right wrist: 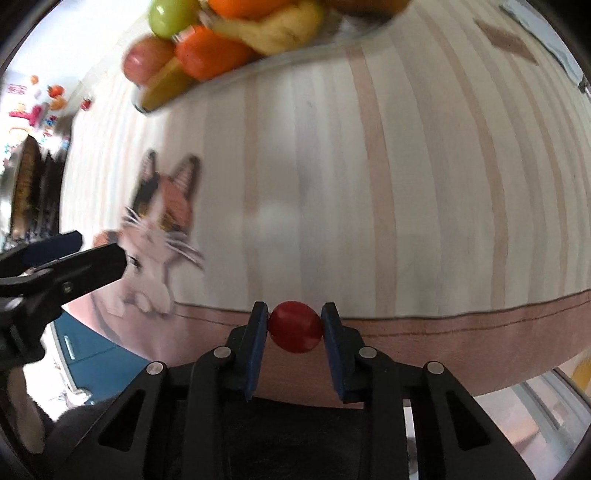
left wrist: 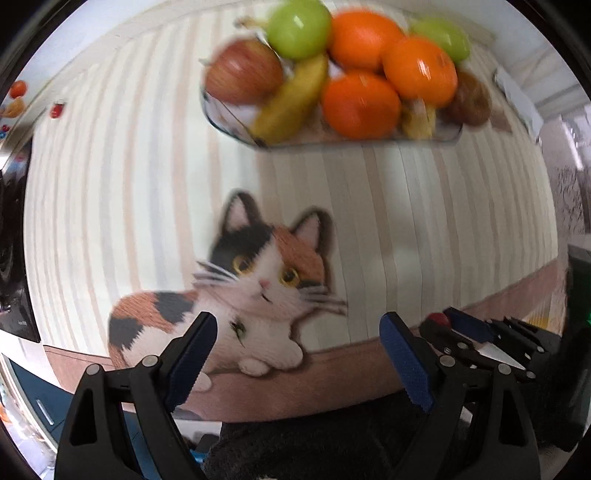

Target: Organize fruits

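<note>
A glass fruit tray (left wrist: 236, 125) stands at the far side of the table. It holds a red apple (left wrist: 243, 72), green apples (left wrist: 299, 29), oranges (left wrist: 360, 105) and bananas (left wrist: 291, 99). It also shows in the right wrist view (right wrist: 147, 107). My left gripper (left wrist: 299, 347) is open and empty above the table's near edge. My right gripper (right wrist: 295, 326) is shut on a small red cherry tomato (right wrist: 295, 326), above the near edge. The tomato (left wrist: 437, 318) and right gripper also show at the lower right of the left wrist view.
The table wears a striped cloth (left wrist: 406, 221) with a cat picture (left wrist: 255, 280) and a pink hem (right wrist: 443, 332). A white object (left wrist: 517, 96) lies at the far right. Magnets on a white surface (right wrist: 37, 103) are at far left.
</note>
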`<action>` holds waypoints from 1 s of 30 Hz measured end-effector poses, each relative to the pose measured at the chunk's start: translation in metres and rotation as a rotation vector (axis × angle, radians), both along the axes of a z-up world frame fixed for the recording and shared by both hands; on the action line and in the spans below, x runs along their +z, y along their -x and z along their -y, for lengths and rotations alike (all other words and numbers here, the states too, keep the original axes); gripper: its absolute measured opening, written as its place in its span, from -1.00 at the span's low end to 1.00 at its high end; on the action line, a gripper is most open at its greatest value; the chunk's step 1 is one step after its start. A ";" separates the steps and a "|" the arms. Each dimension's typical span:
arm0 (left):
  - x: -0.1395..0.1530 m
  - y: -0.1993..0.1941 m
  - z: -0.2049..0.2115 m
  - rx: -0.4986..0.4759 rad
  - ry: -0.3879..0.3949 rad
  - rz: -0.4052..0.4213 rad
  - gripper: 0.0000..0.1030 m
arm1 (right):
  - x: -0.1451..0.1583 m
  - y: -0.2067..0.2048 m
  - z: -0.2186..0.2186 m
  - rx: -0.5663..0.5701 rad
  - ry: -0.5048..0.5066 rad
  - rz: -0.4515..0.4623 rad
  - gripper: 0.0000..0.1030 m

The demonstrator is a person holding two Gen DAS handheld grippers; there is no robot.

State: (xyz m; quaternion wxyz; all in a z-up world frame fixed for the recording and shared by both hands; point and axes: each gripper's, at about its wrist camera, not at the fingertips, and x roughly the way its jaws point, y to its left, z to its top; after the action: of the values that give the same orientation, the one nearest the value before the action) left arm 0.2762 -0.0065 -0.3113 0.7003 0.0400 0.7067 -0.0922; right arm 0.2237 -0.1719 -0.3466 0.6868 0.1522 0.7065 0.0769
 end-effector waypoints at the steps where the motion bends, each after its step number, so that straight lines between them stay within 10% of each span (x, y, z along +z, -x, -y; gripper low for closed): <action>1: 0.008 -0.004 -0.006 0.015 0.003 0.037 0.75 | 0.011 -0.004 0.000 -0.008 -0.015 0.029 -0.37; 10: 0.046 -0.062 -0.052 0.125 -0.019 0.224 0.93 | 0.087 -0.098 -0.014 -0.048 -0.099 0.269 -0.37; 21: 0.037 -0.110 -0.076 0.191 -0.044 0.226 0.93 | 0.065 -0.190 -0.056 -0.028 -0.118 0.246 -0.35; 25: 0.031 -0.114 -0.078 0.186 -0.045 0.213 0.93 | 0.061 -0.195 -0.050 -0.080 -0.111 0.229 0.38; 30: 0.032 -0.110 -0.080 0.175 -0.042 0.213 0.93 | 0.070 -0.184 -0.035 -0.111 -0.105 0.237 0.51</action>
State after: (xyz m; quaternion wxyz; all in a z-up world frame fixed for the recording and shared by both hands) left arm 0.3865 0.0735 -0.2792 0.7758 0.0025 0.6309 -0.0114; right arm 0.4077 -0.1366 -0.2766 0.7598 0.2168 0.6059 0.0931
